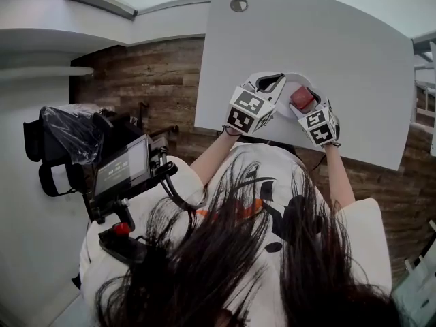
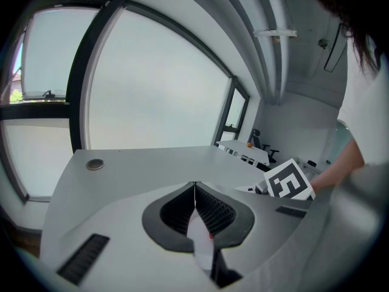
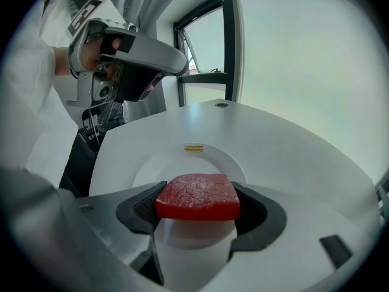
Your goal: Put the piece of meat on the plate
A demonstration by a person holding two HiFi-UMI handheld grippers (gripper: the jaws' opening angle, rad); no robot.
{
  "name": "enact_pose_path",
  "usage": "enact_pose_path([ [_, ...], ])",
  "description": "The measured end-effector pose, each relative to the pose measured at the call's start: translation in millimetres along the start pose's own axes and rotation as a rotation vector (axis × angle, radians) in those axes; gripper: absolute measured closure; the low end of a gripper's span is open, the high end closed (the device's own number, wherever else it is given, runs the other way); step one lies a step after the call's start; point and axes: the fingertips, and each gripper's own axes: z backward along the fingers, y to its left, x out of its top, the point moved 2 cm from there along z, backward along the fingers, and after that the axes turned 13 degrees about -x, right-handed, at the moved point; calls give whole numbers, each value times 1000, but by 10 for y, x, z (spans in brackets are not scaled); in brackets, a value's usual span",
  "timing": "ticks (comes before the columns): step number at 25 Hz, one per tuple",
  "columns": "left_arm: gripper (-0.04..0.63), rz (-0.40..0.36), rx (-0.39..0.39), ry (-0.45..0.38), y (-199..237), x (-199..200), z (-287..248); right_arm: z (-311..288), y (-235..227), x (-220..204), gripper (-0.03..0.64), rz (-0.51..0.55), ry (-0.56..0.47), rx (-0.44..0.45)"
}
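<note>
Right gripper [image 3: 198,215]: jaws opened about the width of the piece of meat [image 3: 197,193], clamped on its two sides, slab held flat. The meat sits over the white plate [image 3: 182,163], near the plate's centre; can't tell if it touches it. The plate rests on the white table [image 3: 292,157]. Left gripper [image 2: 194,190]: jaws fully together, nothing between them, held off to the side of the plate above the table.
</note>
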Motion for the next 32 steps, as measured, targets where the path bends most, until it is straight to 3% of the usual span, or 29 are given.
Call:
enact_pose_path([
  [32, 588, 9, 16, 12, 64, -55, 21, -17, -102, -64, 304, -55, -34, -55],
])
